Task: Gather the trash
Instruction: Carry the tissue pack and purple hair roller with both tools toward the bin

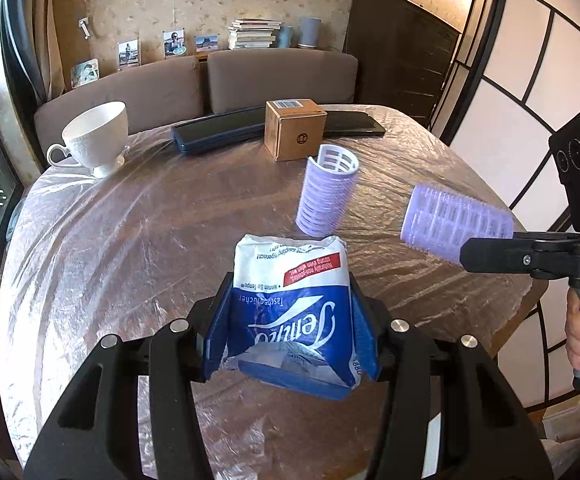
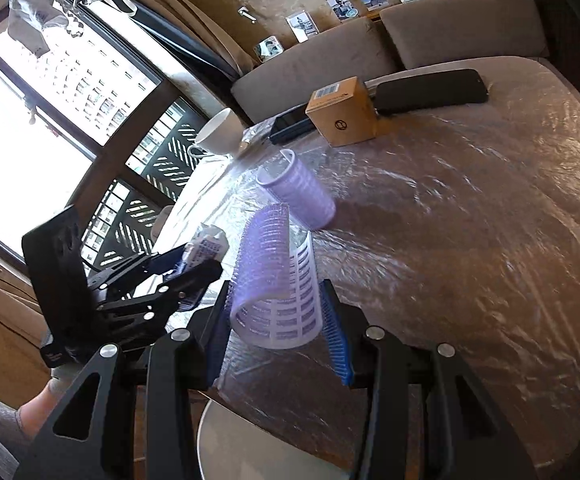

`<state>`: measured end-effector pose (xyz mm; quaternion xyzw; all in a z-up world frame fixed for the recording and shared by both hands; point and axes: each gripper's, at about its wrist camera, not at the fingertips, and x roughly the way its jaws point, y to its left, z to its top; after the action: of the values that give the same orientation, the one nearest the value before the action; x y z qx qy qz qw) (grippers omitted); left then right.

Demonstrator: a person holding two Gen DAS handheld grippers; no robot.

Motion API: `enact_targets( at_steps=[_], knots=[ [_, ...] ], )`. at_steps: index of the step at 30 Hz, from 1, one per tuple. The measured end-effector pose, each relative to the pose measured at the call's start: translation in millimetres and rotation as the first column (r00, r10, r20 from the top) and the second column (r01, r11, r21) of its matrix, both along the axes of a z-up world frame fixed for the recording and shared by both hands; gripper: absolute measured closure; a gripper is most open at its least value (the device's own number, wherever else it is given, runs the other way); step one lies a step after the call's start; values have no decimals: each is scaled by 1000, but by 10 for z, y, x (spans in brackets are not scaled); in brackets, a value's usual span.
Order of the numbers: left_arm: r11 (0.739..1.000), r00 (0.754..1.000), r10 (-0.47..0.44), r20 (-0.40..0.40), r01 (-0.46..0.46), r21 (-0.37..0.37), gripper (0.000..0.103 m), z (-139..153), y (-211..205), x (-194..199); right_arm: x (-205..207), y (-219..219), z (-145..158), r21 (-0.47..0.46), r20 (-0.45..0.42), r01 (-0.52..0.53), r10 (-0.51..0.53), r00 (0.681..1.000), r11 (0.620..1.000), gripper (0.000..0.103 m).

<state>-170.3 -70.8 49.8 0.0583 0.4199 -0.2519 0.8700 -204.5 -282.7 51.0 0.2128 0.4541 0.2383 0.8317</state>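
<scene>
Mid-carry — left gripper [image 1: 290, 320] clamping tissue pack [image 1: 290, 300], right gripper [image 2: 278, 320] clamping hair roller [image 2: 274, 276] — next needing a bin.

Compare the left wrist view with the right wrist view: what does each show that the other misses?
Left wrist only: the printed face of the tissue pack clamped in the left hand-held gripper, and a dark cabinet.
Right wrist only: the bright window and a round grey surface below the table edge.
Both: the loose hair roller, the held hair roller in the right hand-held gripper, the cardboard box, the white cup.
</scene>
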Motion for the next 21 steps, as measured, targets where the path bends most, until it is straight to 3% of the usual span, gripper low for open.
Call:
enact_targets(
  at_steps=[21],
  knots=[
    [1000, 1000, -5, -1, 5, 5, 50, 55, 4, -325, -329, -5, 37, -100, 7, -36, 37, 999, 994, 61]
  ],
)
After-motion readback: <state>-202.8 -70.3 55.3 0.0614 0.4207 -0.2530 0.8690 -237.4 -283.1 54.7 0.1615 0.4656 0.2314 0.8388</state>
